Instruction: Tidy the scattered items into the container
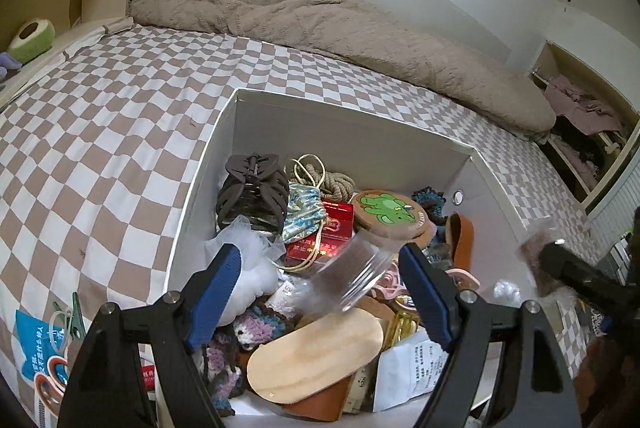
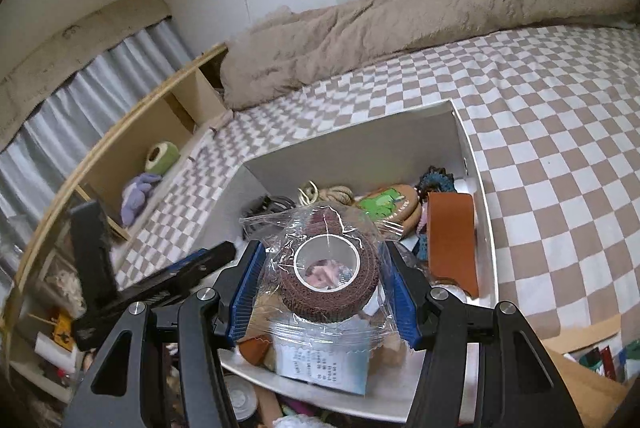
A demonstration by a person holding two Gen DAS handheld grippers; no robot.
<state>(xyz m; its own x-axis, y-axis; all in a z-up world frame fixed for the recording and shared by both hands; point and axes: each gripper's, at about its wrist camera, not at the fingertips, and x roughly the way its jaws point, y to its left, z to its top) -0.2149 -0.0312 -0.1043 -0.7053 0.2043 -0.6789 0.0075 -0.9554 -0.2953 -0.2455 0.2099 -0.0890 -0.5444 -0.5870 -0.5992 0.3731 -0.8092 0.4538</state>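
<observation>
A white box (image 1: 280, 123) sits on the checkered bed, holding several items: a brown hair claw (image 1: 252, 191), a rope coil (image 1: 332, 183), a red packet (image 1: 332, 236), a wooden frog coaster (image 1: 390, 214), a wooden piece (image 1: 316, 352). My left gripper (image 1: 320, 292) is open above the box; a clear plastic jar (image 1: 352, 274) lies blurred between its fingers, untouched. My right gripper (image 2: 326, 280) is shut on a brown bandage roll (image 2: 328, 268) in clear wrap, above the box's (image 2: 360, 143) near edge. It shows at the right of the left wrist view (image 1: 560, 264).
A tan blanket (image 1: 300, 11) lies along the wall. A blue packet (image 1: 36, 340), a green clip (image 1: 76, 316) and scissors (image 1: 52, 384) lie on the bed left of the box. A wooden shelf (image 2: 132, 147) holds plush toys. A brown leather piece (image 2: 452, 240) stands in the box.
</observation>
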